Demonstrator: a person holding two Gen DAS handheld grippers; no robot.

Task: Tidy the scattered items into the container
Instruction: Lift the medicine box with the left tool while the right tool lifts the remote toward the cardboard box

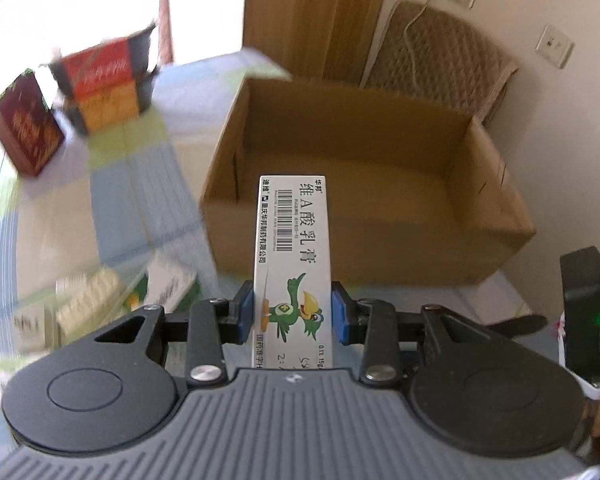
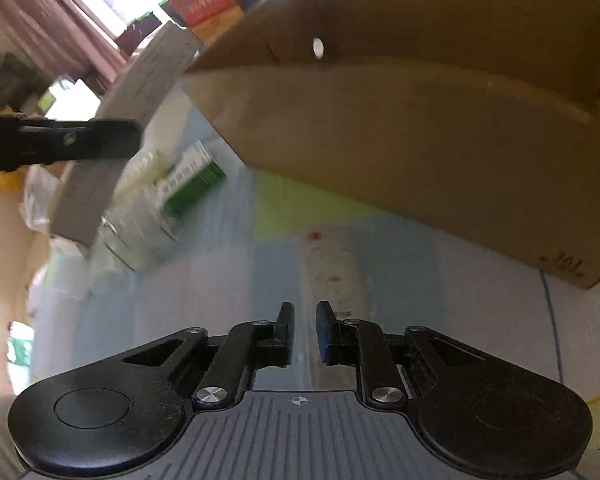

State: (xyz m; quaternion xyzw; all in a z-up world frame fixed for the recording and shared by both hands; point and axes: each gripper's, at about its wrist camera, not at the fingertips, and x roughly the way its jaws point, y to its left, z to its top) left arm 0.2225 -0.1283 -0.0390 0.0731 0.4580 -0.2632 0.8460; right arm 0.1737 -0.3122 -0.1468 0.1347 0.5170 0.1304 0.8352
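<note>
My left gripper [image 1: 292,312] is shut on a white medicine box [image 1: 296,232] with a green cartoon bird and a barcode. The box sticks out forward, its far end over the near wall of an open, empty cardboard carton [image 1: 380,240]. In the right wrist view the same medicine box [image 2: 148,80] hangs tilted at the upper left, next to the carton [image 2: 420,140], clamped by the left gripper's black fingers [image 2: 100,140]. My right gripper [image 2: 304,332] hovers low over the table, its pads nearly together with nothing between them. A blurred white oblong item [image 2: 332,272] lies just ahead of it.
A green-and-white box [image 2: 192,180] and clear plastic packs [image 2: 140,216] lie left of the carton. Red boxes [image 1: 100,68] and a dark red box [image 1: 26,128] stand at the table's far left. A quilted chair [image 1: 440,60] is behind the carton.
</note>
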